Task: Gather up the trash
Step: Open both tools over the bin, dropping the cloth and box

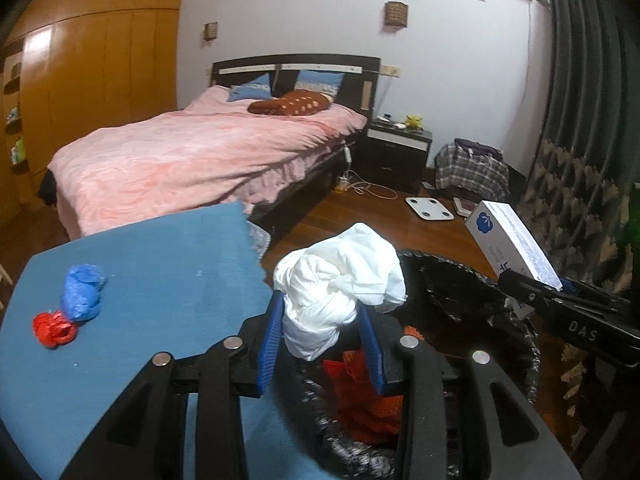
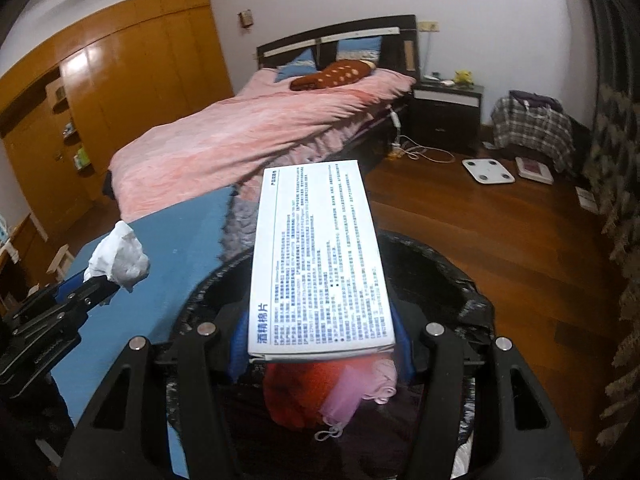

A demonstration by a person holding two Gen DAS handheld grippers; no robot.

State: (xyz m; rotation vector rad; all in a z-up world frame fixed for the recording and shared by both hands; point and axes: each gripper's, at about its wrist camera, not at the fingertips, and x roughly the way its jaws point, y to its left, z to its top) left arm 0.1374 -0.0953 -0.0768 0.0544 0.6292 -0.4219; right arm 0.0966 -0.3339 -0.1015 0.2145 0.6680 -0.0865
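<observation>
My left gripper (image 1: 322, 316) is shut on a crumpled white tissue wad (image 1: 340, 276), held over the near rim of a bin lined with a black bag (image 1: 460, 284). My right gripper (image 2: 320, 344) is shut on a flat white printed box (image 2: 320, 256), also above the black-lined bin (image 2: 452, 280). Red and pink scraps (image 2: 320, 392) lie inside the bin. From the right wrist view the tissue wad (image 2: 120, 260) and the left gripper (image 2: 102, 280) show at left. On the blue table (image 1: 140, 272) lie a blue crumpled scrap (image 1: 82, 292) and a red one (image 1: 54, 328).
A bed with a pink cover (image 1: 192, 160) stands behind the table. Beyond it are a dark nightstand (image 1: 396, 148), a plaid bag (image 1: 472, 168) and a white scale (image 1: 430, 208) on the wooden floor. Dark curtains (image 1: 580, 80) hang at right; orange wardrobes (image 1: 92, 80) line the left wall.
</observation>
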